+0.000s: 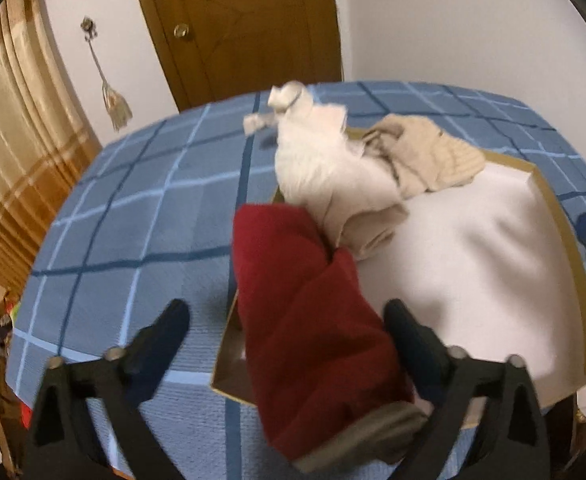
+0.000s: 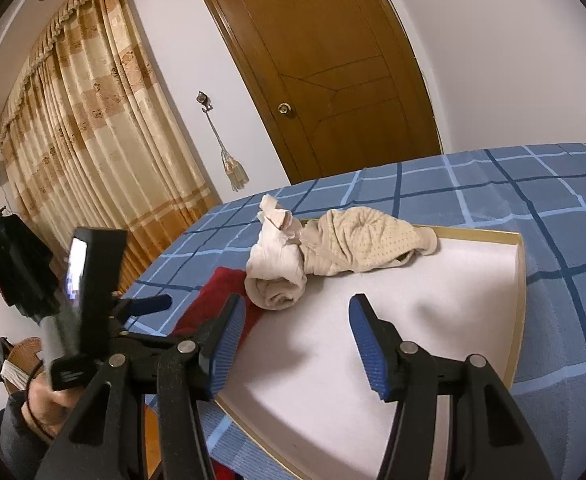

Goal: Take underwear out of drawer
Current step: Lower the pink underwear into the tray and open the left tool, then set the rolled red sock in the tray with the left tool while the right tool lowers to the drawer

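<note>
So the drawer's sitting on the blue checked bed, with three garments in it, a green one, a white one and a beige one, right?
Not quite: none is green. Nearest the left gripper lies a dark red garment, as the left wrist view shows. The drawer, blue checked bed, white garment and beige garment are right.

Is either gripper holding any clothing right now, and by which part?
Nothing is held. The left gripper straddles the dark red folded cloth, jaws open; the right gripper is open over the white-lined drawer tray.

no readable text, labels, brands or numbers anywhere
</note>
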Demonstrator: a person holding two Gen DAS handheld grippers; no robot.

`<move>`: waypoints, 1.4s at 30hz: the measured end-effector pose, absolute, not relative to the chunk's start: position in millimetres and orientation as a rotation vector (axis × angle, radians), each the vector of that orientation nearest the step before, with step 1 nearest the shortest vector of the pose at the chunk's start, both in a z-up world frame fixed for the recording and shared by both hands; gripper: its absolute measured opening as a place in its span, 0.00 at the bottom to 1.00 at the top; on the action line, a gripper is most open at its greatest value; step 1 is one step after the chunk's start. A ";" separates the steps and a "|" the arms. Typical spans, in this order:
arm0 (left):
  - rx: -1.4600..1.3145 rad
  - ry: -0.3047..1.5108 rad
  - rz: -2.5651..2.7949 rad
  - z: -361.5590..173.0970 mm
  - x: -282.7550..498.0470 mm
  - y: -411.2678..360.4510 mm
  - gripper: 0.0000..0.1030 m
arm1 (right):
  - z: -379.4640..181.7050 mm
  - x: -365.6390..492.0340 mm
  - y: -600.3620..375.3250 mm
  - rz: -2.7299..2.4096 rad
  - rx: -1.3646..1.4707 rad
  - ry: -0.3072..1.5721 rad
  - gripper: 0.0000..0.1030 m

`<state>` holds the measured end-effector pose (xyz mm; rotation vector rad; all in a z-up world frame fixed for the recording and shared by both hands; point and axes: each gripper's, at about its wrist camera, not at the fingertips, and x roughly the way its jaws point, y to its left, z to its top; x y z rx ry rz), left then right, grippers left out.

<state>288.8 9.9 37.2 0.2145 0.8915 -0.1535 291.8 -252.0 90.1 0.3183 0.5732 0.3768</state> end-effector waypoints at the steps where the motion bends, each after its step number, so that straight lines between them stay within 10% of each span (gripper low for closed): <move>1: 0.200 0.904 -0.159 34.0 290.3 11.0 0.85 | 89.8 290.9 -254.3 0.374 0.321 0.575 0.55; 19: 0.181 0.803 -0.182 49.5 259.2 28.8 0.90 | 83.9 201.9 -287.9 0.416 0.210 0.570 0.55; 42: 0.101 0.759 -0.222 58.5 221.9 54.4 0.91 | -21.4 169.3 -248.7 0.623 0.203 0.998 0.55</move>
